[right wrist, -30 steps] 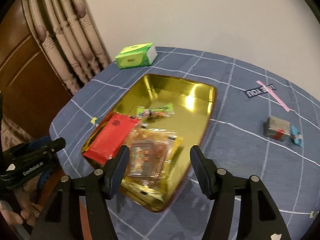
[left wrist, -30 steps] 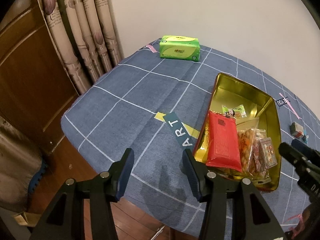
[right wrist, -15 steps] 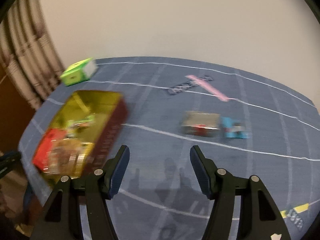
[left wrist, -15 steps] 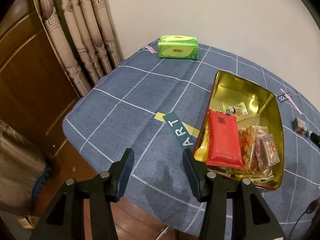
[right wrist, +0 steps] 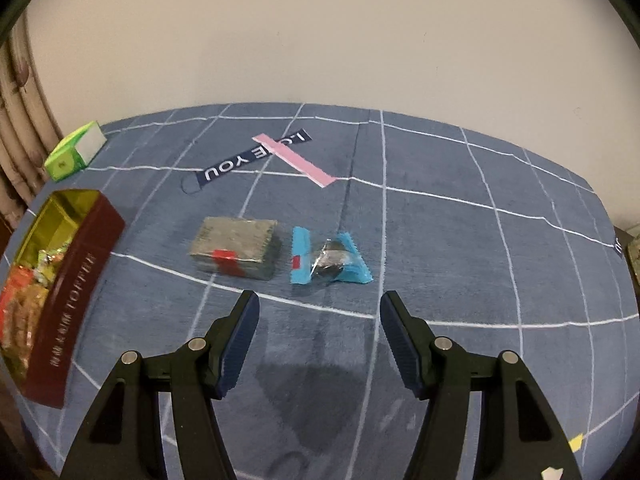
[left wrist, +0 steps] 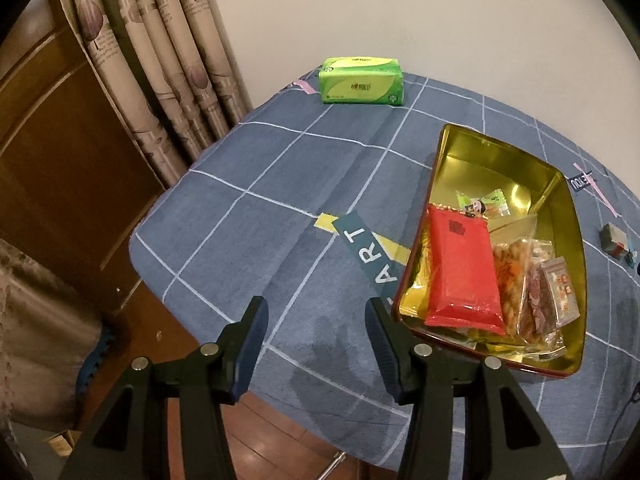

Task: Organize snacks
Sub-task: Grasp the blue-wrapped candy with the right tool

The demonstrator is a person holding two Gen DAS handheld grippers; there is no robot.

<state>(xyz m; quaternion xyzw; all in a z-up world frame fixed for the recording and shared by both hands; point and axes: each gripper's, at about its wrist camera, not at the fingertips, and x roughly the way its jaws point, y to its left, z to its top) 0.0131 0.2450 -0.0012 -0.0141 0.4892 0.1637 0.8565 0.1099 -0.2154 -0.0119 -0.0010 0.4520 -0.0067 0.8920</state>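
Snacks here fall into two lots, placed against one landmark: the gold-lined tin [left wrist: 560, 208] with dark red outer walls, standing on the blue checked tabletop [left wrist: 280, 184]. Largest inside it is the red foil packet [left wrist: 462, 276], lying flat at the tin's near end, its top edge just beside a small green sweet wrapper [left wrist: 482, 202]. Clear bags of orange crackers [left wrist: 514, 276] overlap it on the side away from the tabletop's printed letters. All of these look light and crinkly, soft-walled, best pinched at a sealed edge, I judge.

Outside the tin, well apart from its red wall, lie two loose pieces side by side. The silver foil block [right wrist: 234, 250] with a red seal looks firmer and squarer; its flat long sides should offer a steady hold, though foil may slip. Just beyond it, farther from the tin, the small blue wrapped sweet [right wrist: 330, 258] is light and slippery-looking; the bulge in the middle seems the surest place to take it, as the crimped ends would fold.

Right gripper [right wrist: 318, 328] hangs spread and empty, near those two pieces. Left gripper [left wrist: 316, 336] is likewise parted, holding nothing, beside the tin's near corner. A green tissue pack [left wrist: 362, 80] sits far behind the tin.
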